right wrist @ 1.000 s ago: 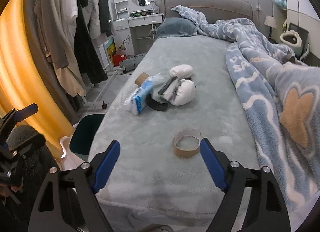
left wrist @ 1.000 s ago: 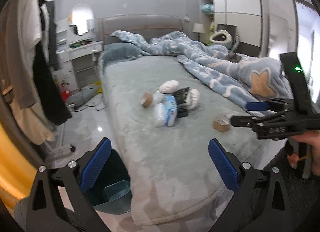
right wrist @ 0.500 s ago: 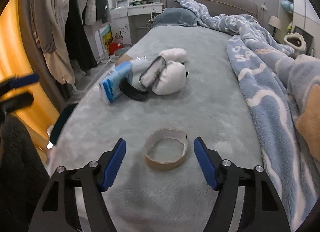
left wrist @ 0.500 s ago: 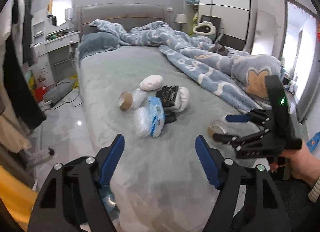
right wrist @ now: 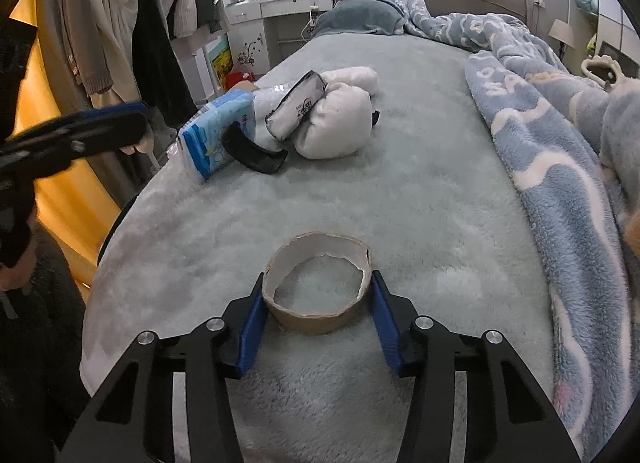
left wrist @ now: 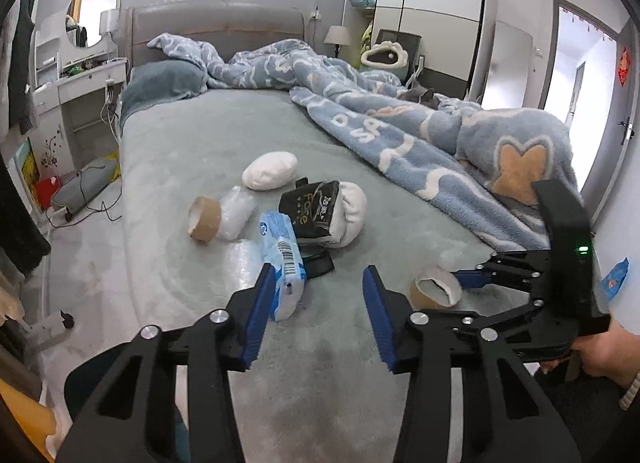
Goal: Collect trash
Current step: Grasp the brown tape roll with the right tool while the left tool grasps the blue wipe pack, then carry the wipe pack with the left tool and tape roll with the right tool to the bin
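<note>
A cardboard ring (right wrist: 320, 287) lies flat on the grey bed (right wrist: 420, 191), near its foot edge. The right tool (right wrist: 318, 317) straddles it: the blue pads (right wrist: 253, 321) flank the ring on both sides, at or very near its wall, and the jaws are closing with the ring between them. Whether the pads already press on it cannot be told.

Farther up the bed sits a heap of trash: a blue tissue pack (left wrist: 282, 259), a black pouch (left wrist: 314, 213) leaning on a white wad (left wrist: 352, 213), a curved black piece (right wrist: 254, 149), a clear plastic wrap (left wrist: 236, 213), a second cardboard roll (left wrist: 205, 219) and another white wad (left wrist: 270, 170). A rumpled blue blanket (left wrist: 420, 143) covers the right side of the bed, just right of the ring. Nothing lies between the ring and the right tool.

The left tool (left wrist: 318, 303) hovers over the bed's near edge, aimed downward toward the heap; its jaws are closing on nothing, the left pad just in front of the tissue pack. In the left view, a hand (left wrist: 604, 355) grips the right tool's handle at the right, angled down toward the ring.
</note>
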### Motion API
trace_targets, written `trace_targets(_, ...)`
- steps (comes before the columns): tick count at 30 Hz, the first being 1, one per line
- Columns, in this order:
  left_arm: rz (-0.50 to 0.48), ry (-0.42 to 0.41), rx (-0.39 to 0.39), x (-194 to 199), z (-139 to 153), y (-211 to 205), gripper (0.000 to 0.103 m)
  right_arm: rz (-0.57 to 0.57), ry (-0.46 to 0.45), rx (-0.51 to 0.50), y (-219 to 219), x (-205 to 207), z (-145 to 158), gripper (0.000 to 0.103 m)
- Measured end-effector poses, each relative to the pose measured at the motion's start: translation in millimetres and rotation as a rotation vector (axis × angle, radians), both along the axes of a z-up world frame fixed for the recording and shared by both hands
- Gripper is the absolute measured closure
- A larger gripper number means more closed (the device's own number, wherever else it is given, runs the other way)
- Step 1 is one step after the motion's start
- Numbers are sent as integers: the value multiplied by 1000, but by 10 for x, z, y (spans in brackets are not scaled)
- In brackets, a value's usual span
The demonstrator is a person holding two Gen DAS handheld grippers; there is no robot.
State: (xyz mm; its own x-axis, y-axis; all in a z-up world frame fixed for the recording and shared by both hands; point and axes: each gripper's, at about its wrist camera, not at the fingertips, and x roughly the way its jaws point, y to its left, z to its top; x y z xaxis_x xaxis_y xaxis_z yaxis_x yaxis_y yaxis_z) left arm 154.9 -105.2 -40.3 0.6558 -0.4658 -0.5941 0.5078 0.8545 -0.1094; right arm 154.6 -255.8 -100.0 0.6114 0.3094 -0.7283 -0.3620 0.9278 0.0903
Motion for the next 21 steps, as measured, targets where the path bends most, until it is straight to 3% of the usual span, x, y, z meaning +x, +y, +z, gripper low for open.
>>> trace_targets(6,66,16,19,178,-73,-19,60,-9,-42,76,-126,-35,62,56)
trace_targets(12,68,37,46,283,-171,-83,68,-50,-73,166,-322,-50,134,56)
trace_targets(17,90,69,66,376,-254,-109,74,-49,-65,157,-325,-53,127,56)
trace_targets(18,93,71,69,378,-259,-121,80,-49,-61,156,-320,-49,129,56)
trace_targets(21,77,73,50,380,-226,-137,85,-52,-61,152,-318,-42,137,56)
